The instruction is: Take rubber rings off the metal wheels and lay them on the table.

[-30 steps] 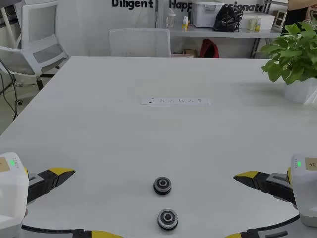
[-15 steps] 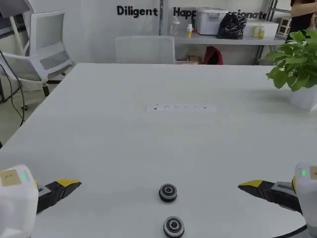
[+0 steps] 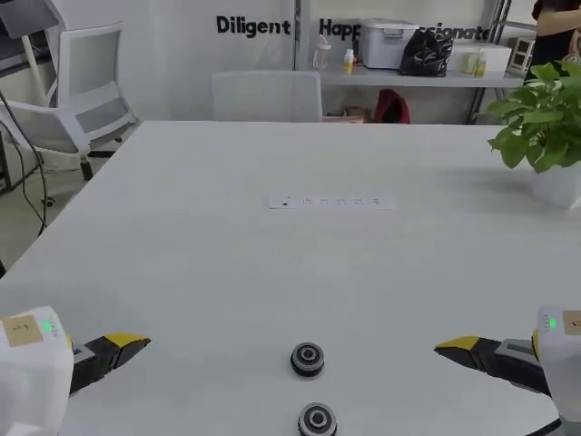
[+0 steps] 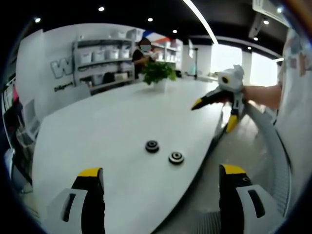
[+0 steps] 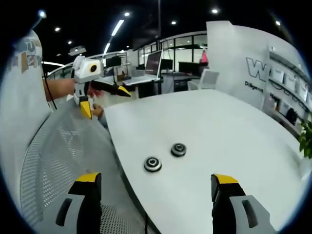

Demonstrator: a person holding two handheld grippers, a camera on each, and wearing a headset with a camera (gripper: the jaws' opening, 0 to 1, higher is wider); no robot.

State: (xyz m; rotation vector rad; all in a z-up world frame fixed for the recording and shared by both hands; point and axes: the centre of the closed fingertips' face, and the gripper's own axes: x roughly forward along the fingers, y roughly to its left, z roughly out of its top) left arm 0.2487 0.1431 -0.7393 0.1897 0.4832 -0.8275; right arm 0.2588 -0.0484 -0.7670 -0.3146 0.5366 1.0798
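Both wheels lie flat on the table (image 3: 227, 272) close to its front edge, one (image 3: 308, 358) just behind the other (image 3: 317, 420), apart. Black rubber rings look still seated on both, so my read is that nothing is stripped yet. That spot puts them in easy reach of both tools. Left gripper (image 5: 106, 102) and right gripper (image 4: 213, 116) flank the pair, well apart from it, tips aimed inward, held off the table. Jaws on both are spread wide and empty. Likely next step is one to pin a wheel and the other to peel.
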